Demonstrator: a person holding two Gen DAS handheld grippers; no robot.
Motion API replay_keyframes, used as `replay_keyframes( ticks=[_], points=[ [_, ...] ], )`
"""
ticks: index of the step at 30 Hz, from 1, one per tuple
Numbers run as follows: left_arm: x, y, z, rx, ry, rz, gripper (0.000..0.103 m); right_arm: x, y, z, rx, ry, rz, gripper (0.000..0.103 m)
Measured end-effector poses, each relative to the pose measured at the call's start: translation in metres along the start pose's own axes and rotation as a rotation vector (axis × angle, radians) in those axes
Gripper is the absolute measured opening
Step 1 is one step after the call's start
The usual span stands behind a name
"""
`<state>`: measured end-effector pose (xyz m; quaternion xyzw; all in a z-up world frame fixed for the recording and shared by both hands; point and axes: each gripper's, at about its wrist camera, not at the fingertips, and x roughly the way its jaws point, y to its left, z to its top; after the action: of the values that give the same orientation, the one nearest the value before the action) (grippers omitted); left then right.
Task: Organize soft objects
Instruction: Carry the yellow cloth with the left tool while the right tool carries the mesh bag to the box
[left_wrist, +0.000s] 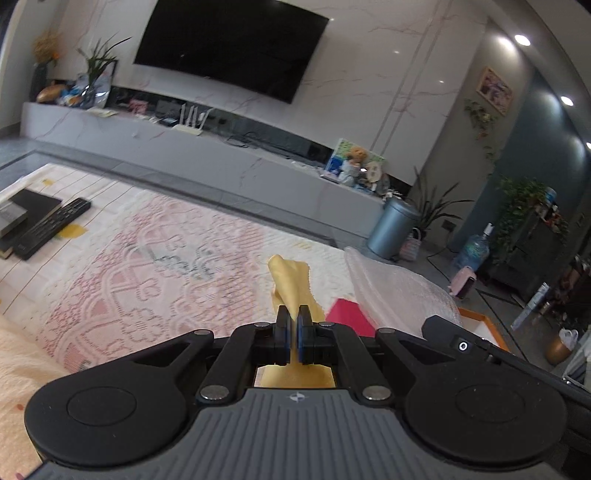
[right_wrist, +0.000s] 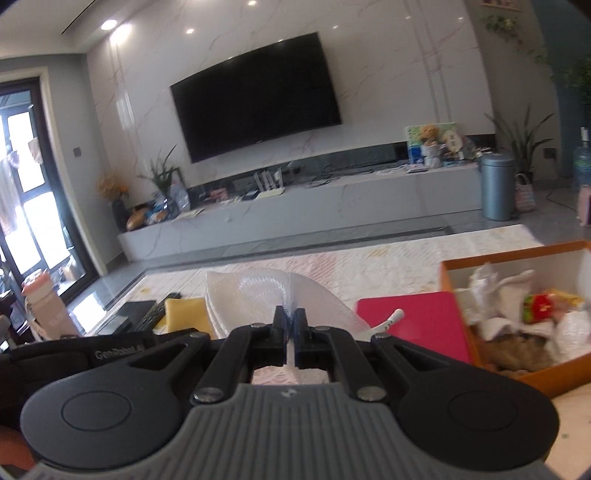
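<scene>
My left gripper (left_wrist: 294, 314) is shut on a yellow cloth (left_wrist: 290, 280), which sticks up between the fingers above the patterned table cover. My right gripper (right_wrist: 290, 318) is shut on a sheet of clear bubble wrap (right_wrist: 258, 291) that fans out to both sides. The bubble wrap also shows in the left wrist view (left_wrist: 399, 284), to the right of the yellow cloth. The yellow cloth also shows in the right wrist view (right_wrist: 184, 314), left of the bubble wrap. An orange box (right_wrist: 448, 291) at the right holds several soft items, among them white cloths and a red toy.
A pink flat pad (right_wrist: 417, 321) lies between the bubble wrap and the orange box; it also shows in the left wrist view (left_wrist: 347, 315). A remote control (left_wrist: 51, 227) and dark books (left_wrist: 22, 214) lie at the table's far left. A TV wall and low cabinet stand beyond.
</scene>
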<state>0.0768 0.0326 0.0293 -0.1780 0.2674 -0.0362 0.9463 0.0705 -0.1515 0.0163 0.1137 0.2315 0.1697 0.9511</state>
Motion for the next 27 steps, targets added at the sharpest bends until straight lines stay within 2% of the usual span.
replay_keyframes(
  ticks=[5, 12, 20, 27],
  points=[
    [0.002, -0.035, 0.001, 0.043, -0.004, -0.06, 0.003, -0.033, -0.04, 0.008, 0.067, -0.049, -0.047, 0.0],
    [0.022, -0.089, 0.0, 0.115, 0.017, -0.143, 0.003, -0.064, -0.092, 0.019, 0.089, -0.092, -0.146, 0.0],
    [0.046, -0.139, -0.002, 0.174, 0.032, -0.229, 0.003, -0.078, -0.138, 0.033, 0.076, -0.115, -0.225, 0.0],
    [0.069, -0.172, -0.003, 0.218, 0.05, -0.267, 0.003, -0.077, -0.163, 0.04, 0.051, -0.104, -0.266, 0.0]
  ],
)
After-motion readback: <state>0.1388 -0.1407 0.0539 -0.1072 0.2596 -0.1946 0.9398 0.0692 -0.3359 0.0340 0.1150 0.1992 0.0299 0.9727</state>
